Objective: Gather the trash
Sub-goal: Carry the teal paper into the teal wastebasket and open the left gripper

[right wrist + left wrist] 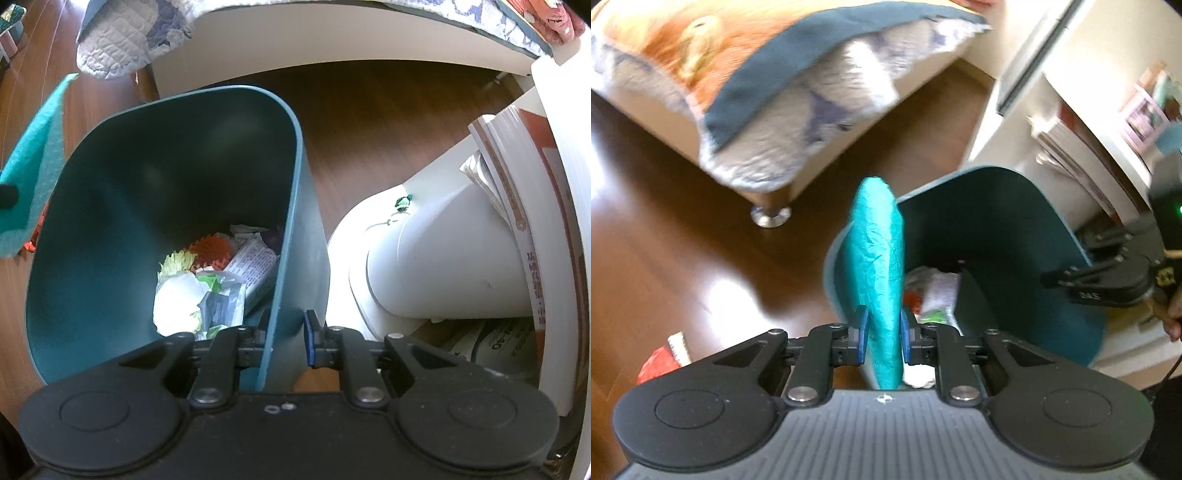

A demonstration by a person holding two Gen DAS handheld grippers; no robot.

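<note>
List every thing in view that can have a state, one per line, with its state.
Left gripper: shut on the teal paper.
Teal paper: crumpled, held up off the floor beside the bin.
Right gripper: shut on the bin's wall.
Bin: lidless, partly filled.
Trash in the bin: loose paper and wrappers at the bottom.
Red scrap: lying on the floor, not collected.

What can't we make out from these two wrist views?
- Bin bottom, right wrist view: the trash and the right gripper cover it.
- Lower end of the teal paper, left wrist view: hidden behind the left gripper.
- Red scrap on the floor, left wrist view: partly behind the gripper body, unidentifiable.
- Bedding, left wrist view: motion-blurred.
</note>
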